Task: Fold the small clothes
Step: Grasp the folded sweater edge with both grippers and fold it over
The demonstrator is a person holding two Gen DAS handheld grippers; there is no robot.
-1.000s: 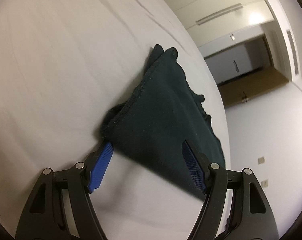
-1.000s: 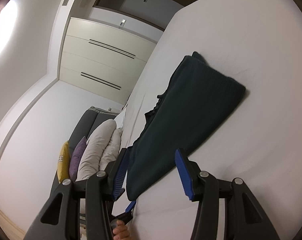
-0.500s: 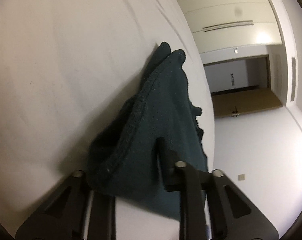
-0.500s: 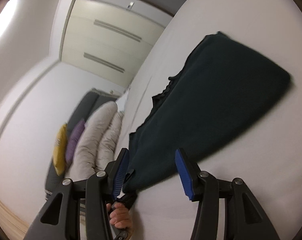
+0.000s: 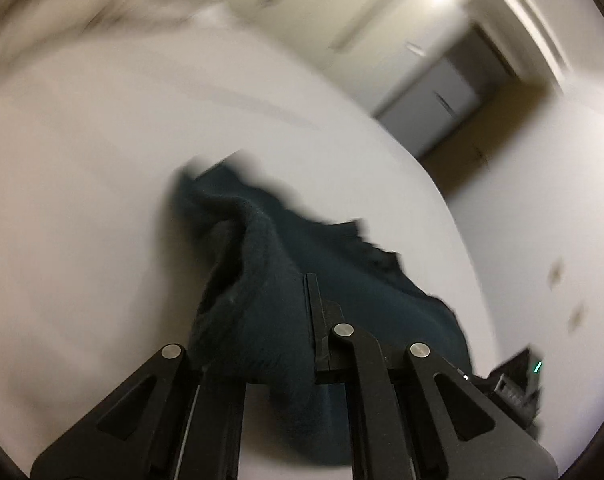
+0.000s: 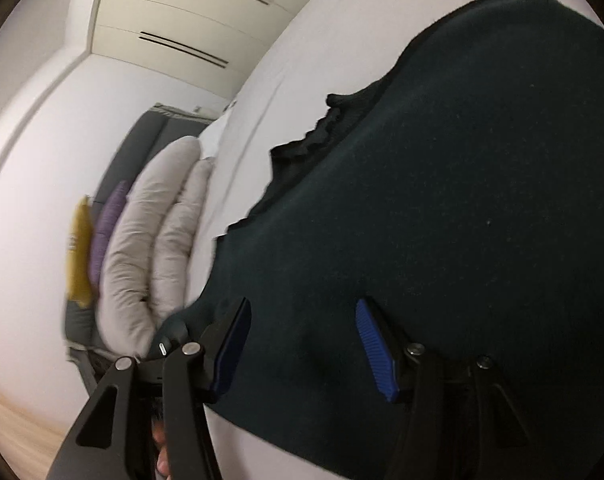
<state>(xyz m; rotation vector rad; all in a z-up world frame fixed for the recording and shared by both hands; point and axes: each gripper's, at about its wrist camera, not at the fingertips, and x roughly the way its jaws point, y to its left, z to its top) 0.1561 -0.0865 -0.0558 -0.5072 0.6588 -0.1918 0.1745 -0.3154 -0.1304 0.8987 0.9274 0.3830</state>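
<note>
A dark green garment [image 5: 342, 280] lies on a white bed [image 5: 102, 200]. My left gripper [image 5: 278, 320] is shut on a bunched corner of the garment and holds it raised off the sheet; the view is blurred. In the right wrist view the same garment [image 6: 462, 200] fills most of the frame. My right gripper [image 6: 302, 340] is open, its blue pads [image 6: 376, 352] spread over the garment's near edge, which lies between the jaws.
Beige, purple and yellow pillows [image 6: 142, 240] lean on a grey headboard at the bed's left. Cream wardrobe doors [image 6: 182, 20] stand behind. A doorway [image 5: 462, 96] and the bed's right edge show in the left wrist view.
My left gripper closed on the garment corner and has lifted it, swinging the view. My right gripper has pushed forward over the garment, staying open.
</note>
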